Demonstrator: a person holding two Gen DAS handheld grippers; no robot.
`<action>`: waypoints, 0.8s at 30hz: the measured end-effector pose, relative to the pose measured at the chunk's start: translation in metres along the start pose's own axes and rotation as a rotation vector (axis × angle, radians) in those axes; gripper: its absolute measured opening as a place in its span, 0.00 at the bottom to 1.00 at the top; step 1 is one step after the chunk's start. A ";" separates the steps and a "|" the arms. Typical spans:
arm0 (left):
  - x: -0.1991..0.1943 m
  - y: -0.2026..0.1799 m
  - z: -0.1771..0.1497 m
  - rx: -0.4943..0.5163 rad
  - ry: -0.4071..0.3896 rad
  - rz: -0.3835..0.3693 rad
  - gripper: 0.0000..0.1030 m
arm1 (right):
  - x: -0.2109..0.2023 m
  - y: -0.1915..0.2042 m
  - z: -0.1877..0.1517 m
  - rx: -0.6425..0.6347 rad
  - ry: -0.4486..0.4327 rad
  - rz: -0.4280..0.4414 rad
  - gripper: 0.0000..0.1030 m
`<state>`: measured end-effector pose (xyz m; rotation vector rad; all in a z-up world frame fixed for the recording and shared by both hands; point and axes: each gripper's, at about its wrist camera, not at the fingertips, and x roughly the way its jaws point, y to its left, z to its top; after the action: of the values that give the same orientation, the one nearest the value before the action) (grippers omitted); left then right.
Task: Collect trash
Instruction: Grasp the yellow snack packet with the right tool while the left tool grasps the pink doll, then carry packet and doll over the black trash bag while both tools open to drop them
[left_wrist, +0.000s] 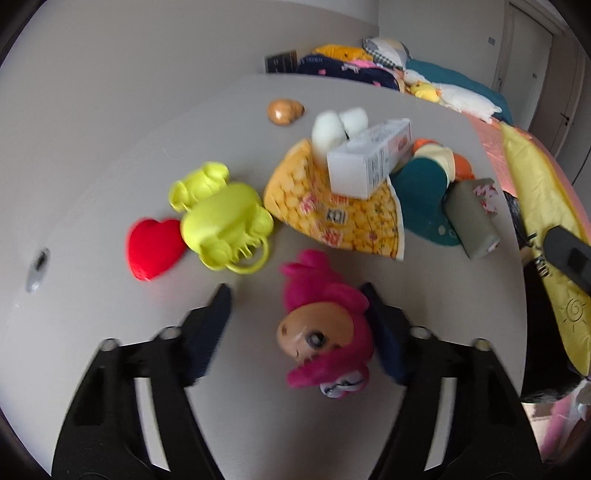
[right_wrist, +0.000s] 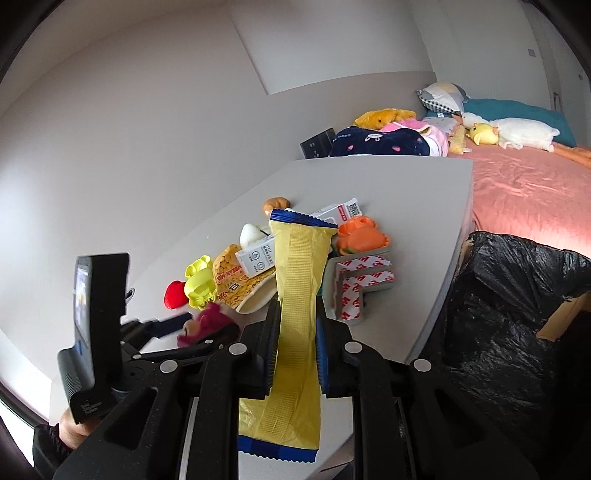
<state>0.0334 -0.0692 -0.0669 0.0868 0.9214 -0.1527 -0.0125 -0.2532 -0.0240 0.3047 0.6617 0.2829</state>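
Observation:
My right gripper (right_wrist: 295, 314) is shut on a long yellow wrapper (right_wrist: 299, 280) with blue ends, held upright above the table's near edge. My left gripper (left_wrist: 295, 295) is open low over the white table (left_wrist: 110, 147), its fingers either side of a pink-haired doll head (left_wrist: 325, 325); the right finger touches the hair. Beyond lie a yellow corn snack bag (left_wrist: 332, 210), a white carton (left_wrist: 369, 162) on top of it, and a grey roll with red print (left_wrist: 472, 218). The left gripper also shows in the right wrist view (right_wrist: 173, 321).
A lime plastic toy (left_wrist: 221, 218), a red heart (left_wrist: 155, 247), white plush (left_wrist: 332, 125), a teal and orange toy (left_wrist: 424, 184) and a brown shell (left_wrist: 284, 110) share the table. A black-lined bin (right_wrist: 517, 295) stands at the table's right. A pink bed (right_wrist: 524, 184) with pillows lies behind.

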 end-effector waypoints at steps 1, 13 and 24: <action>-0.001 0.002 0.000 -0.018 -0.008 -0.008 0.51 | -0.001 -0.002 0.001 0.003 -0.002 -0.001 0.18; -0.023 -0.010 -0.005 -0.091 -0.050 0.000 0.40 | -0.020 -0.026 0.002 0.034 -0.025 -0.009 0.18; -0.034 -0.057 0.006 -0.053 -0.080 -0.067 0.40 | -0.045 -0.065 0.003 0.078 -0.052 -0.058 0.18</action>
<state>0.0084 -0.1232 -0.0364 0.0011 0.8486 -0.1928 -0.0338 -0.3290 -0.0202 0.3651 0.6304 0.1933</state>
